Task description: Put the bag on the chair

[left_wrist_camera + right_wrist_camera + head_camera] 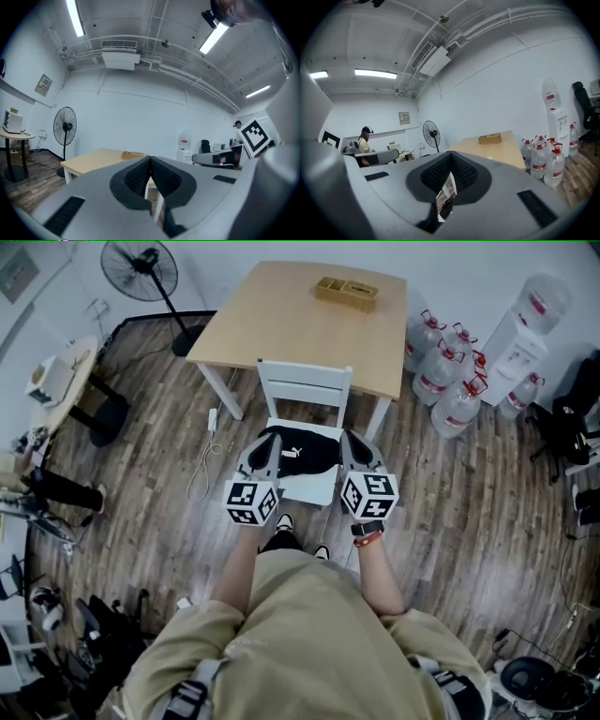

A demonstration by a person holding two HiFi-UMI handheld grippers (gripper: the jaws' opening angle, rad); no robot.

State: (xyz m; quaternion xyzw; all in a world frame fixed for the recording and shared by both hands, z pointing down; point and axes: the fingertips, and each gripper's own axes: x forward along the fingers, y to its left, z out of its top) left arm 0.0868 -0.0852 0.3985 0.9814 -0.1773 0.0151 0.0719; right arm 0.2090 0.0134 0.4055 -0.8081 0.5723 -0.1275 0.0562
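Note:
A black bag [302,454] with a white logo lies on the seat of a white wooden chair [305,382] pulled up to a table. My left gripper [269,444] hovers at the bag's left edge and my right gripper [349,442] at its right edge, both raised above the seat. In the left gripper view the left gripper [150,161] has its jaws pressed together with nothing between them. The right gripper [451,157] is likewise shut and empty in the right gripper view. Both gripper cameras look out over the room, and neither shows the bag.
Behind the chair stands a light wooden table [281,315] with a woven tray [347,292] on it. Several water bottles [450,371] and a water dispenser [530,329] stand at the right, a fan [141,268] at the back left. A white cable [202,474] lies on the floor.

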